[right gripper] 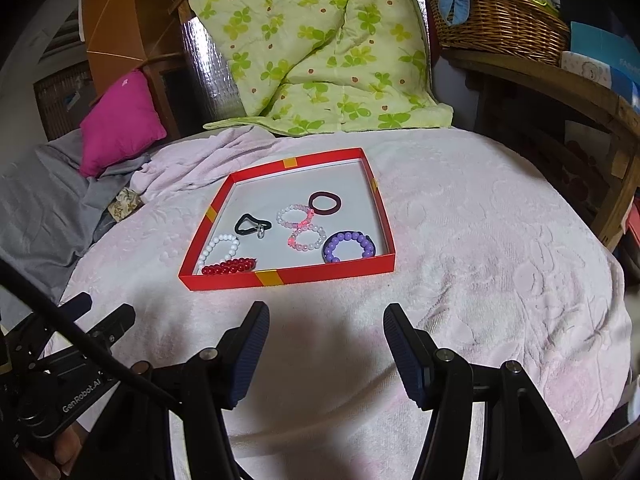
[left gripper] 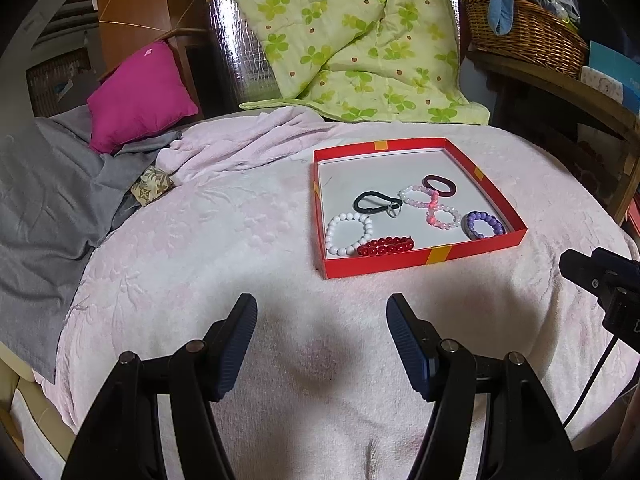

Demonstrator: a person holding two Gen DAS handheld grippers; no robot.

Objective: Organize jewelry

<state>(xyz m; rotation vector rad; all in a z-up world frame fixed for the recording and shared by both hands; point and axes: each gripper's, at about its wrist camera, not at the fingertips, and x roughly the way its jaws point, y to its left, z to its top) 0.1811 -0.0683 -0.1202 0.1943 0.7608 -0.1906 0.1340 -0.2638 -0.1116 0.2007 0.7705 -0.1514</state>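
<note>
Left wrist view: the left gripper (left gripper: pixel 322 312) hovers over a bed covered with a pale pink blanket (left gripper: pixel 200 248), its jaws standing apart with nothing between them. Ahead and slightly to the right lies a shallow red tray (left gripper: pixel 420 258) with yellow tape marks on its rim. Inside it, along the near wall, a white bead bracelet (left gripper: pixel 349 235) touches a red bead bracelet (left gripper: pixel 386 246). Behind them lies a black hair tie (left gripper: pixel 376 202) with a small metal ring at one end. A pale pink bead bracelet (left gripper: pixel 434 206), twisted into a figure-eight, sits in the middle of the tray, with a dark maroon hair tie (left gripper: pixel 440 185) just behind it. A purple bead bracelet (left gripper: pixel 484 225) rests in the near right corner, against the tray wall. At the right edge the tip of the right gripper (left gripper: pixel 600 276) shows. A magenta pillow (left gripper: pixel 140 96) and a green floral quilt (left gripper: pixel 352 40) lie beyond the blanket.

Right wrist view: the right gripper (right gripper: pixel 326 314) hangs above the same blanket (right gripper: pixel 480 260), jaws apart and empty. The tray (right gripper: pixel 288 276) sits ahead, slightly left, holding the white (right gripper: pixel 222 248), red (right gripper: pixel 228 267), pink (right gripper: pixel 304 228) and purple (right gripper: pixel 350 246) bracelets and both hair ties, black (right gripper: pixel 250 224) and maroon (right gripper: pixel 324 202). The left gripper (right gripper: pixel 92 324) shows at lower left, held in a hand (right gripper: pixel 52 456). A wicker basket (right gripper: pixel 500 24) stands on a shelf at upper right.
</note>
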